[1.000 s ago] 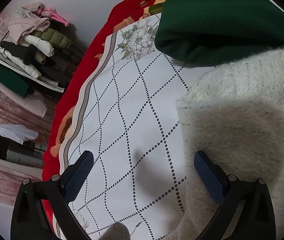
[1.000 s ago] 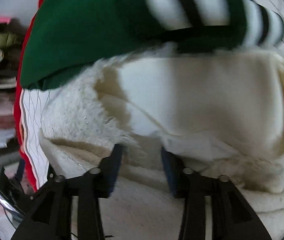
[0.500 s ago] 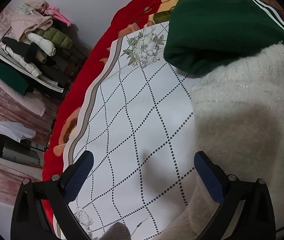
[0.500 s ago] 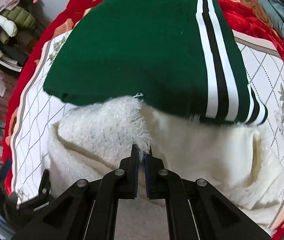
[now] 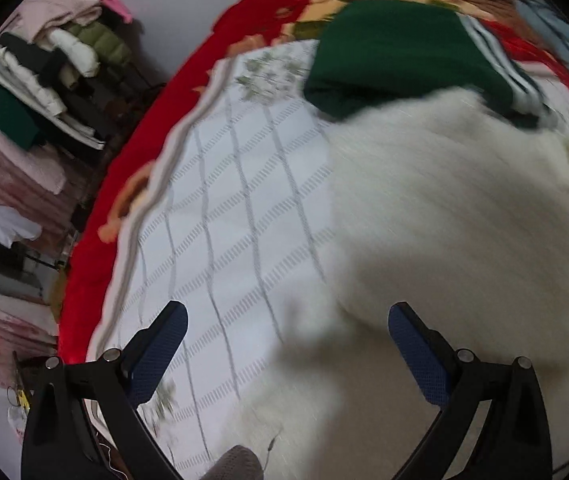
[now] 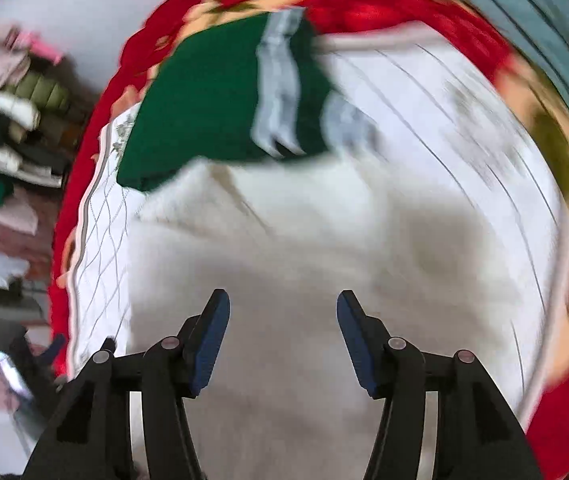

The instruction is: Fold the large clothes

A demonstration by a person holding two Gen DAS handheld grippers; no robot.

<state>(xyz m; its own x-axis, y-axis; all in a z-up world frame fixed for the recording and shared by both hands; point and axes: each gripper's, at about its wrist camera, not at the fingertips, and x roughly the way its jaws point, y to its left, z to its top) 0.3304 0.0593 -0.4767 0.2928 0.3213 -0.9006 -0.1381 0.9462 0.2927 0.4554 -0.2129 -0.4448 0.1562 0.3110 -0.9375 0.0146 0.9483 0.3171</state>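
A fluffy cream-white garment (image 5: 464, 220) (image 6: 316, 232) lies spread on the white diamond-patterned bed cover (image 5: 220, 208). Beyond it a folded dark green garment (image 5: 396, 52) (image 6: 212, 112) with white stripes lies on the same cover, and the cream garment's far edge reaches it. My left gripper (image 5: 286, 344) hangs open above the cream garment's left edge, nothing between its blue pads (image 5: 156, 348). My right gripper (image 6: 282, 332) is high over the middle of the cream garment, its jaws opening and empty. Both views are blurred by motion.
A red floral blanket (image 5: 124, 176) (image 6: 404, 4) borders the cover. Left of the bed stands a rack piled with clothes (image 5: 48, 64) (image 6: 12, 108). A grey-blue fabric (image 6: 524, 12) lies at the bed's far right. The left gripper's frame (image 6: 24, 356) shows at the right wrist view's lower left.
The right gripper pinched shut on the cream garment's fuzzy edge, then let go and rose, now open. The left gripper stayed open and lifted away, so more of the bed shows.
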